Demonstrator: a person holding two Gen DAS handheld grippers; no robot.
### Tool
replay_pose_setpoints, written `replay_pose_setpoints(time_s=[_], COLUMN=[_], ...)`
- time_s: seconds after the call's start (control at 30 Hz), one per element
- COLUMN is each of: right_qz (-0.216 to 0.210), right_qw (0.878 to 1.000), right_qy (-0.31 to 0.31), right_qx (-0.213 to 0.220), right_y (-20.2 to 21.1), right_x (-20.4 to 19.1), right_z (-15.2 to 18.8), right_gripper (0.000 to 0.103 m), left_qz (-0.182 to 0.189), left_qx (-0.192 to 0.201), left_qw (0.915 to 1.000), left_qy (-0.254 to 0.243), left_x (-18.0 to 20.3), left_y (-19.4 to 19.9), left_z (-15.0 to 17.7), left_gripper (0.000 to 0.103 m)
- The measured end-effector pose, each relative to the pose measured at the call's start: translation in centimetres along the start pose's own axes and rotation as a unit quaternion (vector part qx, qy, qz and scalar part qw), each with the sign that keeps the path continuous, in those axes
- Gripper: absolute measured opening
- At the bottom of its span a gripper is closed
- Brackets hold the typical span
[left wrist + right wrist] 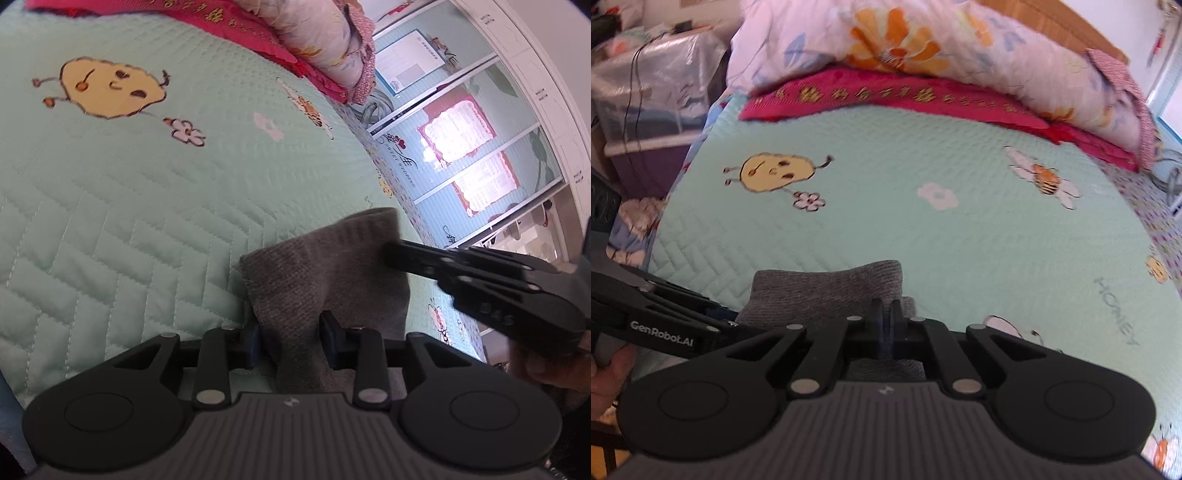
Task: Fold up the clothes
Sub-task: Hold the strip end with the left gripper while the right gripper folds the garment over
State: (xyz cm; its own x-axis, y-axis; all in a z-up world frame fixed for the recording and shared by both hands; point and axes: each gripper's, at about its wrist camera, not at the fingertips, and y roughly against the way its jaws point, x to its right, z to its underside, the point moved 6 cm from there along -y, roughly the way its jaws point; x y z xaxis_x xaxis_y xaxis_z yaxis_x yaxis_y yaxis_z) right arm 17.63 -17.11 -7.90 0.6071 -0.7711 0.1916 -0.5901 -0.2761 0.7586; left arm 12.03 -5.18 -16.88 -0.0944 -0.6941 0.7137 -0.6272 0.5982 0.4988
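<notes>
Two grippers share one grey knitted garment [321,273], bunched at the near edge of the mint quilted bedspread [129,206]. My left gripper [291,341] has its blue-tipped fingers [330,334] partly spread with a fold of the grey cloth running between them; whether the pads truly press on it I cannot tell. From this view my right gripper [389,254] comes in from the right, its tips pressed together at the cloth's right edge.

The right wrist view shows what the left cannot: my right gripper [885,314] with its fingers closed tight, almost no gap, the grey garment [827,291] lying just beyond and under them; whether any fabric is caught I cannot tell. My left gripper [729,317] enters low on the left, and a bit of a hand [609,373] shows behind it. Only here do I see the flowered pillow [923,44] on the red blanket [886,99], and a plastic-covered table [657,74] beside the bed.
</notes>
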Motion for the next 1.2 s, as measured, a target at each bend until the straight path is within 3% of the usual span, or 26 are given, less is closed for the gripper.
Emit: replay_pose_setpoints(time_s=[0.17, 0.43, 0.5, 0.53, 0.6, 0.67, 0.83, 1.07, 1.2], right_qz=[0.017, 0.009, 0.001, 0.001, 0.005, 0.004, 0.011, 0.006, 0.012], right_qw=[0.999, 0.990, 0.988, 0.989, 0.989, 0.989, 0.987, 0.971, 0.990], right_qy=[-0.025, -0.100, -0.122, -0.128, -0.134, -0.140, -0.161, -0.239, -0.132], right_qx=[-0.028, -0.102, -0.090, -0.079, -0.060, -0.046, -0.003, -0.010, -0.035], right_y=[0.8, -6.8, -6.4, -5.9, -5.1, -4.5, -0.5, 4.1, 6.5], right_x=[1.4, 3.4, 3.7, 3.9, 4.4, 4.7, 5.7, 6.8, -0.9], right_z=[1.3, 1.1, 1.1, 1.0, 1.0, 1.0, 0.9, 6.5, 8.1], right_gripper=[0.004, 0.005, 0.010, 0.013, 0.042, 0.062, 0.062, 0.062, 0.062], left_qz=[0.001, -0.002, 0.000, 0.001, 0.002, 0.003, 0.004, 0.006, 0.009], left_qx=[0.005, 0.009, 0.008, 0.008, 0.008, 0.008, 0.008, 0.014, 0.016], left_qw=[0.9999, 0.9995, 0.9997, 0.9997, 0.9998, 0.9998, 0.9998, 0.9997, 0.9997], left_qy=[-0.011, -0.029, -0.024, -0.021, -0.018, -0.018, -0.017, -0.017, -0.016], left_x=[0.4, 0.9, 0.7, 0.6, 0.5, 0.6, 0.3, 0.4, 0.2], left_y=[-0.2, -0.6, -0.8, -0.9, -0.9, -1.0, -1.2, -1.2, -1.3], left_z=[-0.1, -0.2, -0.2, -0.3, -0.4, -0.5, -0.6, -0.6, -0.7], left_gripper=[0.048, 0.050, 0.050, 0.050, 0.051, 0.051, 0.051, 0.051, 0.051])
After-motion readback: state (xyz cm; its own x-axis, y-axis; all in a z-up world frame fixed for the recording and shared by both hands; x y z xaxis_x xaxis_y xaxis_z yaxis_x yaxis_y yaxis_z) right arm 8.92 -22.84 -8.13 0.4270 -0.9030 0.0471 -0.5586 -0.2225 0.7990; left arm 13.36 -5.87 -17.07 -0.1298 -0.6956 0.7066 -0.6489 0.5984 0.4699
